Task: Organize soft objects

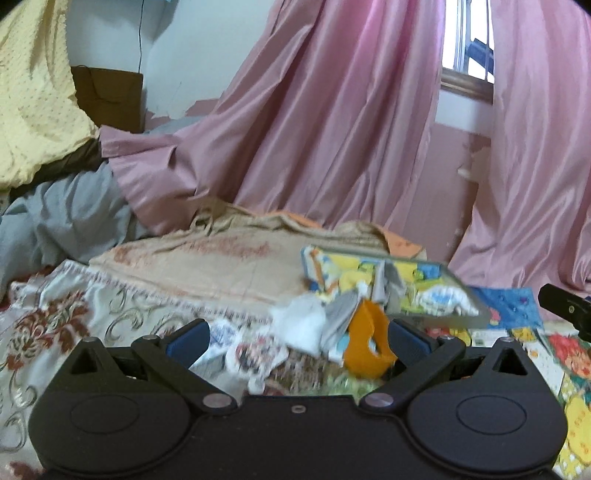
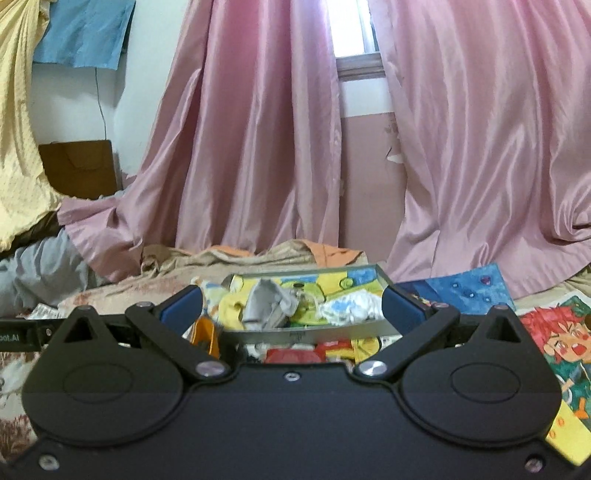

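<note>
Pink curtains (image 2: pixel 258 129) hang behind a bed (image 1: pixel 74 314) covered in patterned sheets. Your left gripper (image 1: pixel 297 341) is spread wide over a blurry heap of small cloths (image 1: pixel 295 328) with an orange piece (image 1: pixel 365 343) by its right finger. Further right, your right gripper (image 2: pixel 291 306) is spread too, facing a shallow tray (image 2: pixel 314 334) stuffed with more soft cloths (image 2: pixel 273 302).

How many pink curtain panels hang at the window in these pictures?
2. One pink curtain panel hangs left of the window, its hem lying on the bedding. The other panel hangs to the right. More could be beyond the frame.
</note>
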